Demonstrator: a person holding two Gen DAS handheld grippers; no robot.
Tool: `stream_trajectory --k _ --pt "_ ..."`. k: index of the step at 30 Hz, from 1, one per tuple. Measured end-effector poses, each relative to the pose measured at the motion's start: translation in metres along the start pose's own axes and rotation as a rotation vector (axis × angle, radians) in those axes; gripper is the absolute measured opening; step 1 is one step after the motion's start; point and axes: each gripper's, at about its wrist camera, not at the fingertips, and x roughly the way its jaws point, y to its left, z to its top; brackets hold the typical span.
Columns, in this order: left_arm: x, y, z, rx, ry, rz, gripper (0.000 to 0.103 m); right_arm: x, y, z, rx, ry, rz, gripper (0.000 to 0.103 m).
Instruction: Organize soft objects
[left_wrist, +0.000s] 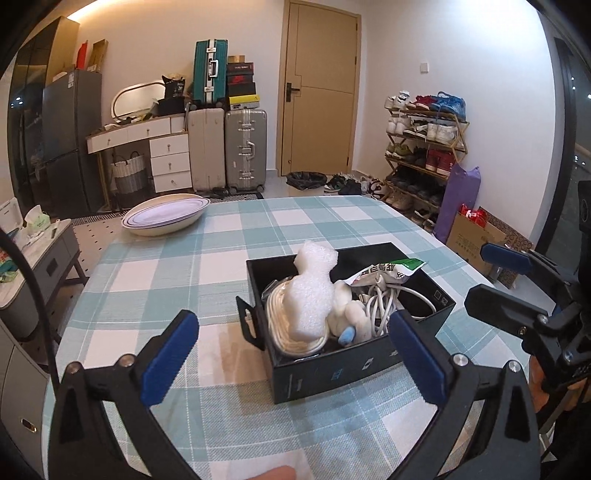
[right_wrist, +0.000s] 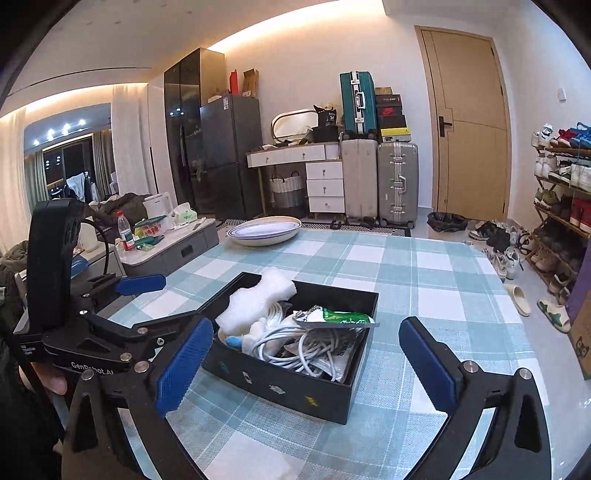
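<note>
The table (left_wrist: 155, 280), under a teal-and-white checked cloth, is filling most of both views, with broad bare cloth lying to the left of the black box (left_wrist: 351, 365) and behind it toward the far edge. A white oval dish (left_wrist: 166, 218) is sitting near the far left edge, well apart from the box. The box is sitting open-topped near the front of the table, closer to its right edge.

Inside the box, a white foam block (left_wrist: 312, 291) is standing upright and rising above the rim. Coiled white cables (left_wrist: 376, 299) are lying piled beside it. A green-and-white packet (left_wrist: 391, 271) is resting on the cables, its tip reaching over the right wall. A small white plush toy (left_wrist: 351, 317) with a blue patch is lying between the foam and the cables.

The left gripper (left_wrist: 293, 356) is hovering with its jaws spread wide, empty, the blue pads framing the box's near wall without clearly touching it. The right gripper (right_wrist: 306, 363) is likewise gaping wide and holding nothing, its pads flanking the box's near corner. In the right wrist view, the left gripper's upper finger appears to be reaching up to the box's left wall; whether it touches cannot be told.
</note>
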Motion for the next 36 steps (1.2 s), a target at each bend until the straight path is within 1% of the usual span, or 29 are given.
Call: stream_trajectory --k 13,22,27,36 --pt "-0.006 0.013 -0.016 -0.049 -0.042 0.037 0.103 -0.002 0.007 -0.018 -0.001 -0.028 -0.004 0.102" --pt "-0.005 0.013 -0.026 -0.029 -0.055 0.065 0.103 -0.002 0.011 -0.024 -0.016 -0.045 -0.021 0.102" --pt "-0.001 0.010 -0.030 -0.017 -0.052 0.069 0.103 -0.002 0.012 -0.026 -0.018 -0.050 -0.018 0.102" --pt "0.001 0.008 -0.030 -0.006 -0.049 0.077 0.103 -0.001 0.011 -0.029 -0.017 -0.054 -0.023 0.102"
